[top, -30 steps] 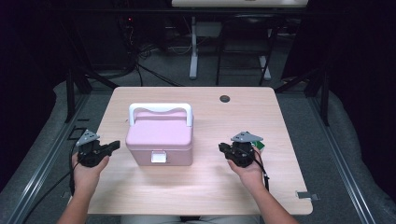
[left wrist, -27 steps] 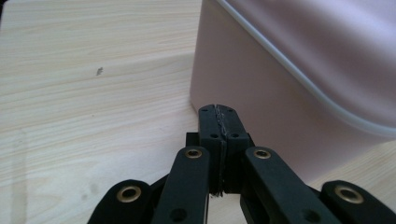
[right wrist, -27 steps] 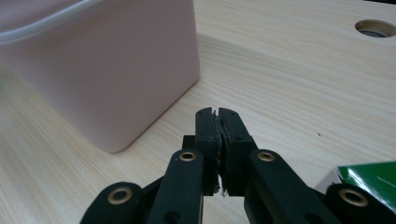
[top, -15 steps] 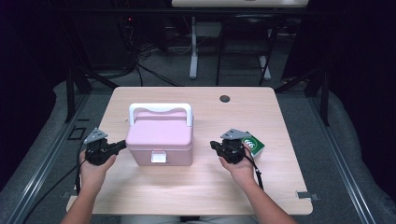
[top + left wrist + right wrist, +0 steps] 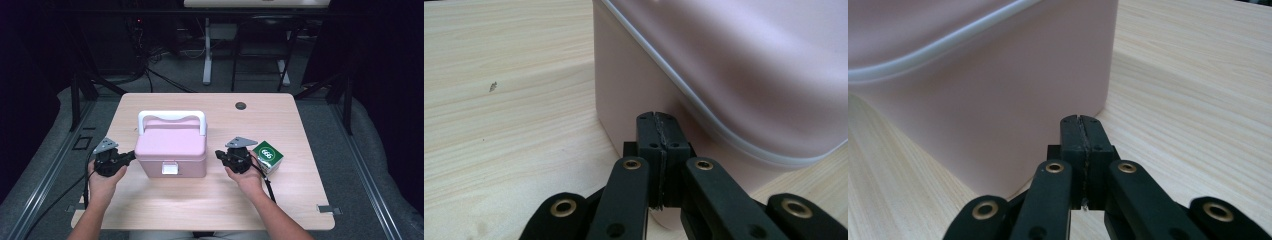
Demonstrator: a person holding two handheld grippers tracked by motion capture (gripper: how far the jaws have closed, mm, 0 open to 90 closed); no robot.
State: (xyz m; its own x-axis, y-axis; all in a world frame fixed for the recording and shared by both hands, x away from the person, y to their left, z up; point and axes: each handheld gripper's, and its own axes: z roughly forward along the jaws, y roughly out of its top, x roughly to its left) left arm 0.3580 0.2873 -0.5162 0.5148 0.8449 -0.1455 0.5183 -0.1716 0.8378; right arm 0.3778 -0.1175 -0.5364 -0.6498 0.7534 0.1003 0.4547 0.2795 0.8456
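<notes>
Both grippers closed, flanking a pink box on the worktop

The left gripper has its jaws pressed together with nothing between them, the tips at the pink box, low on its side wall; whether they touch it cannot be told. The right gripper also has its jaws pressed flat together and empty, pointing at the box's opposite side near a bottom corner, a little apart from it. The box stands left of centre on the pale wooden worktop, lid down, white handle upright, white latch facing the person. Just beside the right hand, on its outer side, lies a small green carton.
</notes>
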